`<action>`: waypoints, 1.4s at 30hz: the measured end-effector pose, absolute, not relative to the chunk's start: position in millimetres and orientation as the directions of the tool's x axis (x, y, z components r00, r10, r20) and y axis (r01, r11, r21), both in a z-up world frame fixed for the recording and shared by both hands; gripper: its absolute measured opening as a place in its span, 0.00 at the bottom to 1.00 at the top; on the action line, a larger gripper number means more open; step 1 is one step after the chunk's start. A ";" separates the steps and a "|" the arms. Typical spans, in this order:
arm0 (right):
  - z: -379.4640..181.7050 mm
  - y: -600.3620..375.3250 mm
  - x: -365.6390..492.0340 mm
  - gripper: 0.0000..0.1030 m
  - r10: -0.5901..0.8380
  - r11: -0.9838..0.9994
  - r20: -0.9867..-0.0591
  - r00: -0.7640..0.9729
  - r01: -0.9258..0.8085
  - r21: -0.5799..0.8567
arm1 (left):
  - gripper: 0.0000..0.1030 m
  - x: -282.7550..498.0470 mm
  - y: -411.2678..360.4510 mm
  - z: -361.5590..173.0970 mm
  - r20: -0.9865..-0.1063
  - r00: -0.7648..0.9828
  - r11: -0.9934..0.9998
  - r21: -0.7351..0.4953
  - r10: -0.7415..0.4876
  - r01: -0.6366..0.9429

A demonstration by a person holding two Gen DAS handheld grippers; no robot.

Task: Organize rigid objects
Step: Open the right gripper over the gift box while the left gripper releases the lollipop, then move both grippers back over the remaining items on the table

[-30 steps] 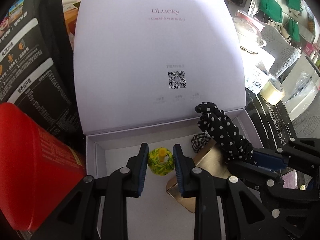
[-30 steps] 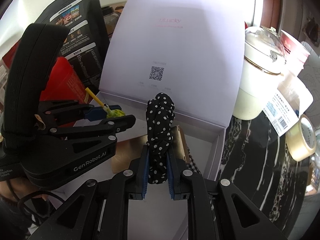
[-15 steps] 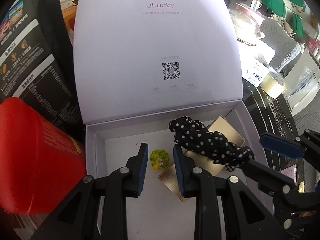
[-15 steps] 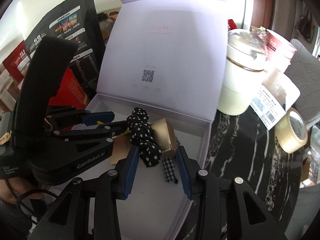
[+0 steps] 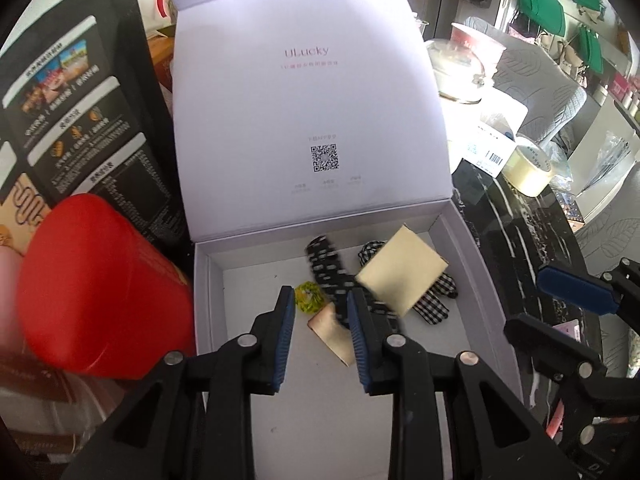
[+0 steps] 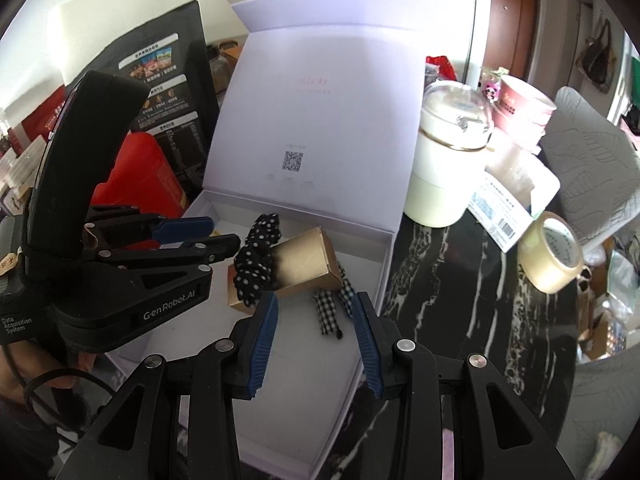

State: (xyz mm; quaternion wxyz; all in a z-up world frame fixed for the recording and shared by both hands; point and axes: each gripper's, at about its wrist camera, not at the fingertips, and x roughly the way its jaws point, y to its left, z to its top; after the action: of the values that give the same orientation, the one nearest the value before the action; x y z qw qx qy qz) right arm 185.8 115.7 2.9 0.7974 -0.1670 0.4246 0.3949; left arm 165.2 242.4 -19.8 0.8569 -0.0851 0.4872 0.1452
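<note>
Two hand-held grippers hover over an open white gift box (image 5: 472,256) on a black marbled table (image 6: 460,288), its tall lid (image 5: 308,120) standing upright behind it. The left gripper (image 5: 320,332) has its jaws opening with nothing pressed between the pads; a small yellow-green hair tie (image 5: 309,298) lies on the box floor just beyond its fingertips. The right gripper (image 6: 314,320) stands released and empty above the box's near right corner.

Inside the box, a black polka-dot scrunchie (image 6: 256,264) is draped against a gold cardboard carton (image 6: 308,266), which appears tipped on an edge across a black-and-white gingham bow (image 6: 328,312); motion blur in the left wrist view makes its exact footing hard to judge. A flat gold card (image 5: 334,332) lies beneath them.

The step in hand looks like letting go and clearing away. Done well, both sets of fingers should rise straight out before swinging aside, so no pad snags the soft, crinkled scrunchie or nudges the stiff, sharp-cornered carton. The fabric pieces are limp and will slump; the carton is rigid with a satin metallic finish and may topple if brushed.

A glossy red canister (image 5: 100,288) crowds the box's left wall, and a roll of clear tape (image 6: 552,258) sits well apart to the right.
</note>
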 end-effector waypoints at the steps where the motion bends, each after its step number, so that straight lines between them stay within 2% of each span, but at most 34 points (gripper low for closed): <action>1: 5.5 113.9 184.6 0.38 0.488 0.635 -0.807 0.333 -0.770 0.066 | 0.58 163.5 240.7 -17.1 -0.857 0.487 0.944 -0.004 0.167 -0.330; 2: 7.8 112.1 183.1 0.38 0.489 0.638 -0.804 0.338 -0.768 0.064 | 0.72 161.0 239.1 -14.2 -0.854 0.494 0.946 -0.007 0.164 -0.325; 3: 10.6 108.5 181.5 0.37 0.490 0.641 -0.801 0.345 -0.765 0.062 | 0.93 157.7 237.5 -10.8 -0.848 0.506 0.947 -0.014 0.158 -0.320; 4: 12.7 105.3 180.1 0.37 0.490 0.644 -0.798 0.350 -0.762 0.060 | 1.00 154.1 234.7 -5.5 -0.838 0.523 0.949 -0.019 0.158 -0.316; 17: 48.6 51.5 144.1 0.41 0.489 0.689 -0.751 0.444 -0.725 0.020 | 1.00 109.6 187.5 44.9 -0.777 0.594 0.960 0.043 0.207 -0.278; 20: 60.1 38.7 132.8 0.47 0.497 0.694 -0.733 0.465 -0.719 0.014 | 1.00 98.5 178.4 56.8 -0.757 0.616 0.960 0.052 0.218 -0.276; 24: 75.0 20.2 120.2 0.49 0.501 0.718 -0.704 0.504 -0.696 0.012 | 1.00 80.9 165.0 75.7 -0.721 0.652 0.960 0.070 0.236 -0.270; 29: 93.2 1.8 104.1 0.56 0.518 0.728 -0.666 0.536 -0.685 0.015 | 1.00 61.9 149.7 95.0 -0.687 0.692 0.967 0.066 0.224 -0.247; 37: 111.4 -22.1 76.1 0.56 0.528 0.737 -0.628 0.571 -0.676 0.004 | 1.00 40.5 125.2 113.3 -0.665 0.723 0.978 0.056 0.188 -0.202; 42: 116.4 -43.7 60.8 0.61 0.510 0.759 -0.610 0.607 -0.651 -0.013 | 1.00 31.1 106.0 116.2 -0.639 0.754 0.986 0.053 0.154 -0.156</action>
State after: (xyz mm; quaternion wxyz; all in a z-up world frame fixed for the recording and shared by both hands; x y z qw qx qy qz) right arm 60.8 -43.7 116.4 0.8886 -0.1177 0.2999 0.3264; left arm 31.1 106.0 116.2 0.9364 -0.0019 0.3410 0.0828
